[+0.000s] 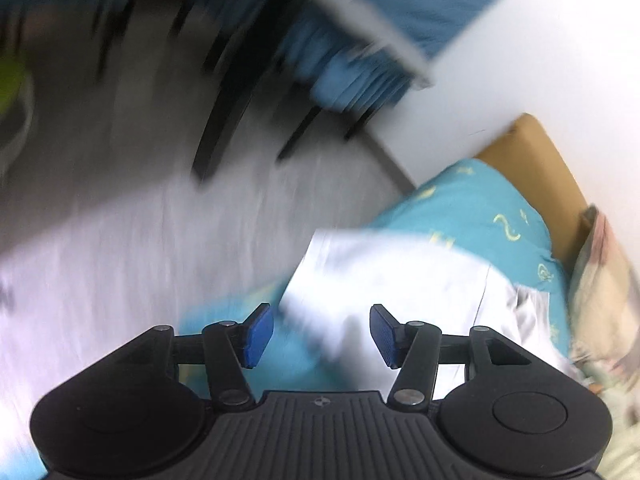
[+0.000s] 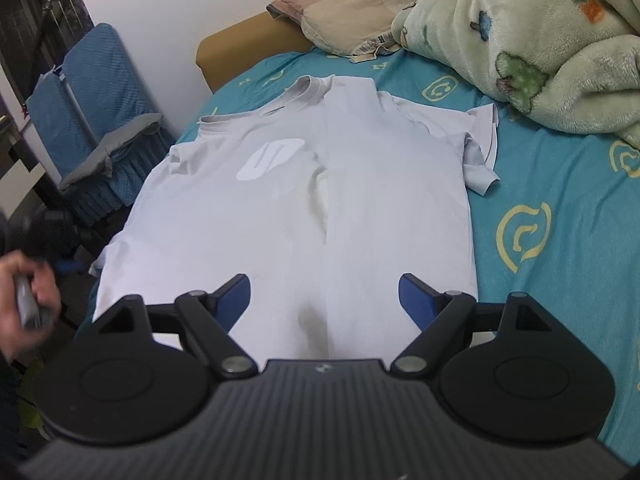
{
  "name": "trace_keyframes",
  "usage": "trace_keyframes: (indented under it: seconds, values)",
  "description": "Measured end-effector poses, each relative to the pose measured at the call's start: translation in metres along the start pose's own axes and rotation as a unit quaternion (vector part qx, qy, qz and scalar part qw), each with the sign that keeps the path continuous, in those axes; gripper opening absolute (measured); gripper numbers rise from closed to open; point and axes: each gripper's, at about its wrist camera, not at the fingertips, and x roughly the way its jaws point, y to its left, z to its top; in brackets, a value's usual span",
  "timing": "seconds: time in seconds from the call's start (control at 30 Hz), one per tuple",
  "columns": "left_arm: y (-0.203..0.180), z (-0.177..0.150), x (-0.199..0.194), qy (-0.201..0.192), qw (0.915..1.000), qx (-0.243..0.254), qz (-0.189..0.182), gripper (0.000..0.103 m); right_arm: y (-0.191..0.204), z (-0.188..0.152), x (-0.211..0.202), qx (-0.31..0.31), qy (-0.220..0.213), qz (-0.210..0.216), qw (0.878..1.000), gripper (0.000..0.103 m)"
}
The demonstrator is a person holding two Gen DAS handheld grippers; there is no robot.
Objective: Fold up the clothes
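While one pale grey cotton T-shirt (image 2: 280, 208) lies partly folded on the teal patterned bedsheet (image 2: 560, 216), the black left gripper (image 1: 322, 334) hangs over its blurred edge with blue pads spread and empty. The black right gripper (image 2: 324, 300) gapes empty above the hem, one beige patchwork pillow (image 2: 360, 12) and one green fleece blanket (image 2: 540, 48) beyond.

White T-shirt (image 2: 320, 184) with paler chest logo ahead of right gripper (image 2: 324, 300), black body, blue pads (image 2: 414, 300), teal sheet (image 2: 560, 208) with yellow emblems to its right, pale green blanket (image 2: 540, 52) with green, blue, orange motifs, beige-grey check pillow (image 2: 360, 12), blue chair (image 2: 96, 92) far left.
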Motion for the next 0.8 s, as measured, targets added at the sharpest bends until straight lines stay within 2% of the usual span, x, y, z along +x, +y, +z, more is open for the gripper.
trace_keyframes:
  seconds: [0.03, 0.13, 0.2, 0.23, 0.27, 0.3, 0.33, 0.37, 0.43, 0.53, 0.63, 0.7, 0.73, 0.8]
  values:
    - [0.01, -0.006, 0.002, 0.012, 0.9997, -0.018, -0.008, 0.056, 0.0, 0.0, -0.001, -0.001, -0.001, 0.0, 1.0, 0.083]
    - [0.005, -0.01, 0.006, -0.01, 0.9998, 0.008, -0.013, 0.057, 0.002, -0.002, -0.003, -0.001, 0.003, 0.005, 1.0, 0.083]
    - [-0.003, -0.011, 0.01, -0.031, 0.9989, 0.031, -0.018, 0.052, 0.003, -0.003, -0.003, -0.001, 0.007, 0.01, 1.0, 0.083]
    - [-0.006, -0.012, 0.013, -0.038, 0.9981, 0.044, -0.019, 0.046, 0.004, -0.003, -0.002, -0.004, 0.006, 0.009, 1.0, 0.083]
    - [-0.012, -0.009, 0.019, -0.036, 0.9975, 0.058, -0.017, 0.021, 0.005, -0.003, -0.001, -0.006, 0.006, 0.008, 1.0, 0.083]
    - [-0.017, -0.005, 0.025, -0.034, 0.9966, 0.073, -0.015, 0.004, 0.005, -0.002, 0.001, -0.007, 0.006, 0.007, 1.0, 0.083]
    - [-0.021, 0.002, 0.026, -0.034, 0.9954, 0.088, -0.015, 0.003, 0.005, -0.001, 0.002, -0.007, 0.006, 0.007, 1.0, 0.083]
    - [-0.027, 0.005, 0.021, -0.052, 0.9927, 0.108, -0.006, 0.003, 0.005, -0.001, 0.004, -0.005, 0.006, 0.006, 1.0, 0.083]
    - [-0.04, 0.012, 0.015, -0.092, 0.9837, 0.151, 0.036, 0.003, 0.005, 0.001, 0.007, -0.003, 0.007, 0.008, 1.0, 0.083]
    - [-0.051, 0.021, 0.018, -0.08, 0.9785, 0.176, 0.071, 0.003, 0.005, 0.006, 0.007, -0.008, 0.0, 0.013, 1.0, 0.083]
    - [-0.054, 0.011, 0.009, -0.058, 0.9772, 0.194, 0.065, 0.006, 0.005, 0.008, 0.002, -0.017, -0.011, 0.013, 1.0, 0.083]
    - [-0.052, 0.002, -0.008, -0.047, 0.9773, 0.198, 0.059, 0.025, 0.005, 0.01, -0.001, -0.023, -0.019, 0.014, 0.999, 0.083]
    - [-0.05, -0.004, -0.018, -0.037, 0.9771, 0.202, 0.055, 0.031, 0.004, 0.011, -0.002, -0.026, -0.023, 0.014, 0.999, 0.083]
    - [-0.045, -0.022, -0.05, -0.01, 0.9753, 0.215, 0.048, 0.052, 0.004, 0.012, -0.005, -0.032, -0.031, 0.014, 0.999, 0.083]
